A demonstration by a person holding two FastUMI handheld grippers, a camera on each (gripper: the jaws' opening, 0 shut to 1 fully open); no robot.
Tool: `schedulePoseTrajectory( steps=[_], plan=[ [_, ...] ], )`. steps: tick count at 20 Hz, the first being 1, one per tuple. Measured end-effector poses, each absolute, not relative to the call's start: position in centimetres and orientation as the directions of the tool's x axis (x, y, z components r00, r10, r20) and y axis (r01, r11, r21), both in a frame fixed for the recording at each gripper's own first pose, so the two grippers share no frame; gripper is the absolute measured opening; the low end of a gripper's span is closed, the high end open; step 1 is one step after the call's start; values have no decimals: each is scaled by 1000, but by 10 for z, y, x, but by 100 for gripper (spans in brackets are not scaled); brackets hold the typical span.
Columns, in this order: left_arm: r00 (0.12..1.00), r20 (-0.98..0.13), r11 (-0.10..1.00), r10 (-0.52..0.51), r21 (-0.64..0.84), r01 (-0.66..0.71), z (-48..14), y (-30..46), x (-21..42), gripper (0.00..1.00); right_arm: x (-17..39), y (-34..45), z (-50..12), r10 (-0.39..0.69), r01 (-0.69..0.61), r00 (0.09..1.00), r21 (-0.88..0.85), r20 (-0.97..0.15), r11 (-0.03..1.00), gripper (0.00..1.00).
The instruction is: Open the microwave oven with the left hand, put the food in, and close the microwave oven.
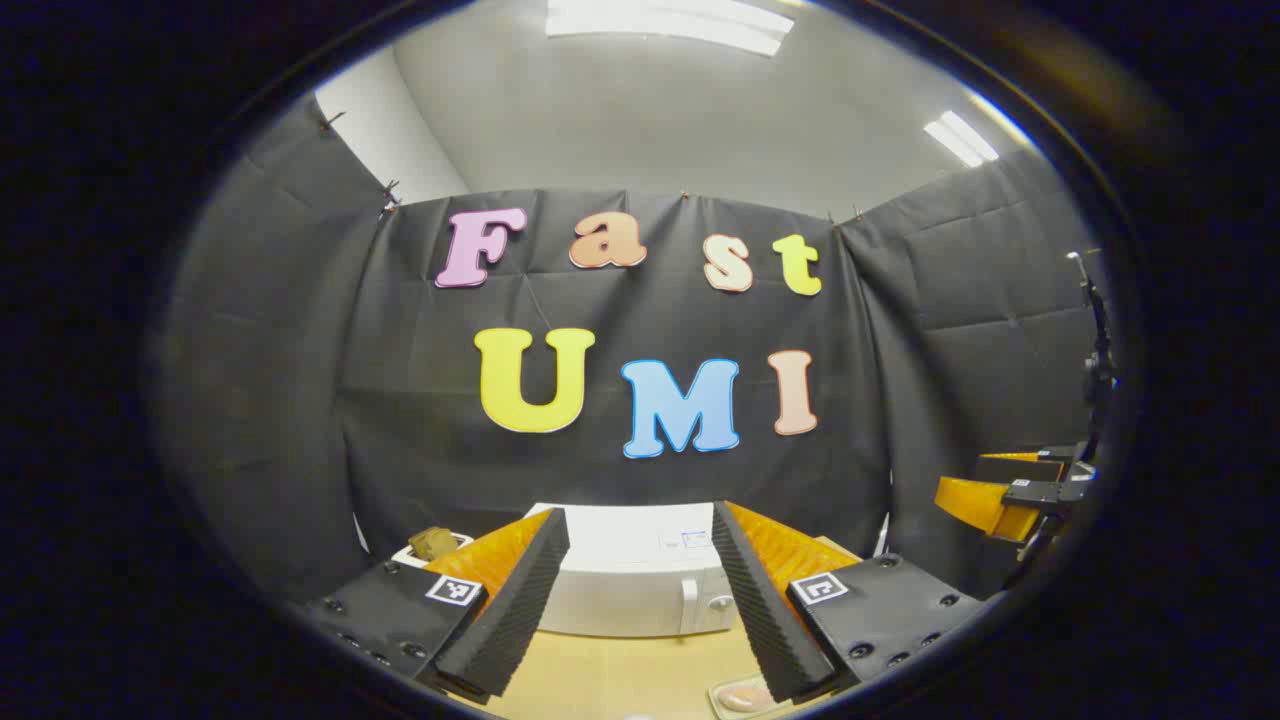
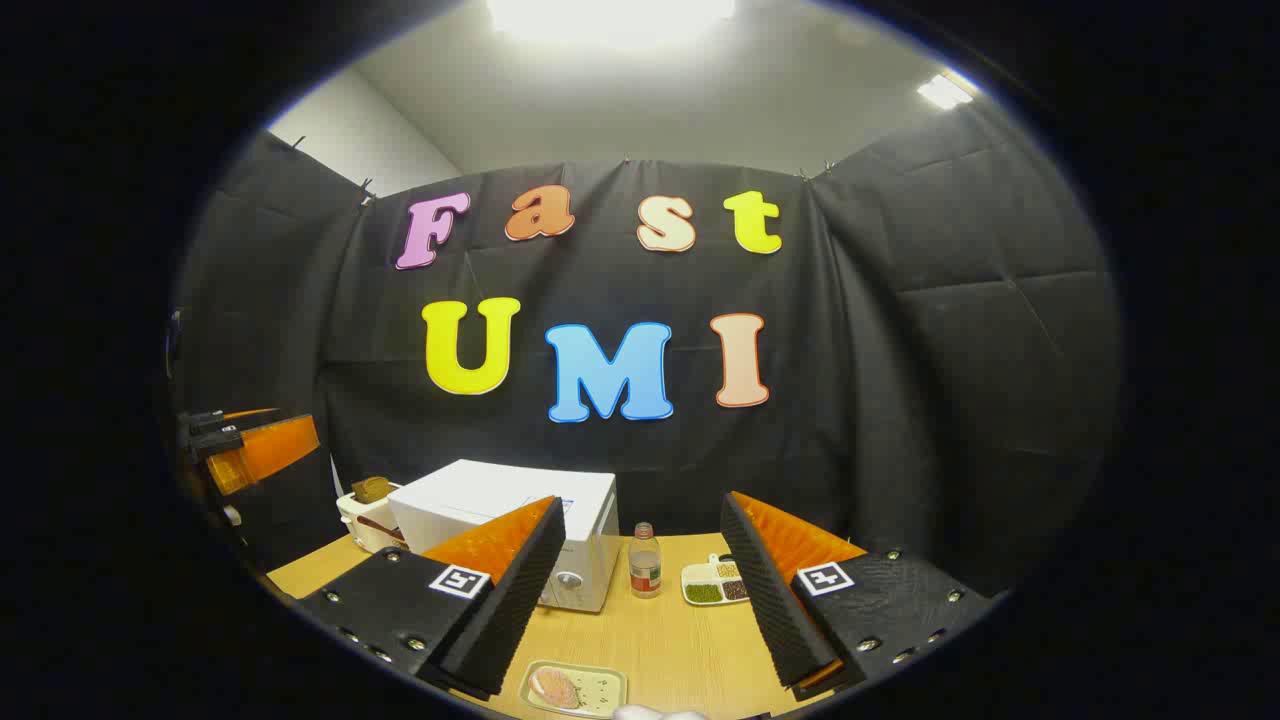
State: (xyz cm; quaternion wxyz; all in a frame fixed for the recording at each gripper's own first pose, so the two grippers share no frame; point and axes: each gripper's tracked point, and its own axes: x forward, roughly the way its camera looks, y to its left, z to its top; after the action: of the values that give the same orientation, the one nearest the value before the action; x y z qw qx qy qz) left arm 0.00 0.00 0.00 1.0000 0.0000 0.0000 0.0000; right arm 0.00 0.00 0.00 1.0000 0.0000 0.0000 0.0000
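A white microwave stands shut on the wooden table, its handle and knob on the door's right side. My left gripper hangs open in front of it, well short of the door, with nothing between its fingers. The food, a pale pink piece, lies on a small tray at the table's near edge, and its tray also peeks out under the left gripper's right finger. My right gripper is open and empty above the table, right of the microwave.
A toaster with bread stands left of the microwave. A small bottle and a divided dish of beans sit to its right. The right gripper shows far right in the left gripper view; the left gripper shows far left in the right gripper view.
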Motion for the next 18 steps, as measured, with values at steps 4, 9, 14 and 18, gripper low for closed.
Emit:
schedulePoseTrajectory(
  steps=[4, 9, 14, 18],
  plan=[
    [1000, -11, 1000, 5, 3, -5, -4, -1, 2, 94, -2, -1, -1, 5, -5, 1000, 3, -6, 1000, 96],
    [1000, -25, 1000, 12, -5, -12, -8, 1, 4, 94, -5, -3, 1, 4, -4, 1000, 7, -1, 1000, 96],
    [999, -31, 999, 34, -4, -34, -14, 10, 2, 94, -5, -6, -1, 4, -4, 1000, 22, -9, 1000, 96],
    [997, -44, 998, 57, -4, -57, -30, 19, 6, 94, -7, -4, -1, 10, -10, 1000, 32, -13, 999, 96]
  ],
)
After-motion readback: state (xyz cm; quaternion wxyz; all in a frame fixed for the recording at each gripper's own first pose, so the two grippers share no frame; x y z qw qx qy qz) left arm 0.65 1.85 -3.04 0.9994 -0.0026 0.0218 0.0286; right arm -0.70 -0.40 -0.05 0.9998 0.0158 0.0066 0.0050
